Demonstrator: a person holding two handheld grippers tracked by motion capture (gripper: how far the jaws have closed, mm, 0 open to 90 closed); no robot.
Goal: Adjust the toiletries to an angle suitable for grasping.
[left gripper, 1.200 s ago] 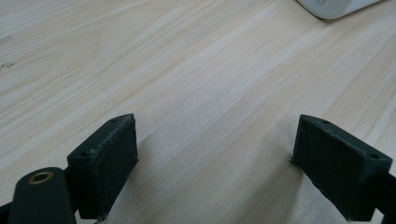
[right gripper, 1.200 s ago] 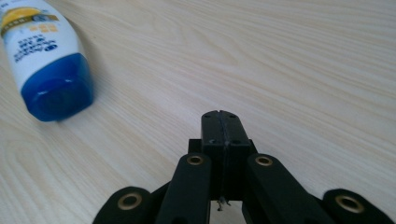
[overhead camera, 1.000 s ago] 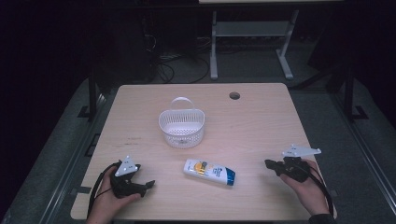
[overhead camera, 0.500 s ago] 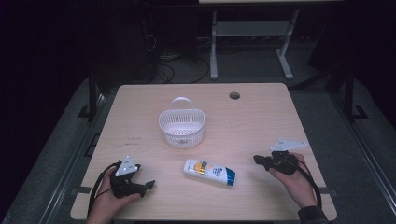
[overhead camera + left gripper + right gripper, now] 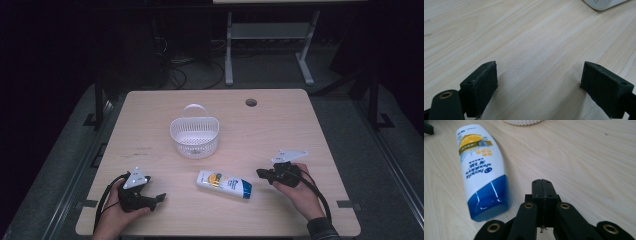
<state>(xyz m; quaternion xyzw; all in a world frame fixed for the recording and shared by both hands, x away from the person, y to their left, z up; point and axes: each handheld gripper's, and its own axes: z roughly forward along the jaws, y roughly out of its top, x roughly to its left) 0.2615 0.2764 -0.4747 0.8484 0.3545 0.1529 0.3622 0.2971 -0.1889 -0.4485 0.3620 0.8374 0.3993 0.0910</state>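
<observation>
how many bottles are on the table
1: a white shampoo bottle with a blue cap lies on its side near the front of the table, between the two grippers and in front of the white basket.

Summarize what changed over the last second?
The right gripper moved left toward the shampoo bottle, jaws shut, empty, beside its blue cap. Nothing was grasped or released. The left gripper, open, the bottle and the basket stayed put.
</observation>
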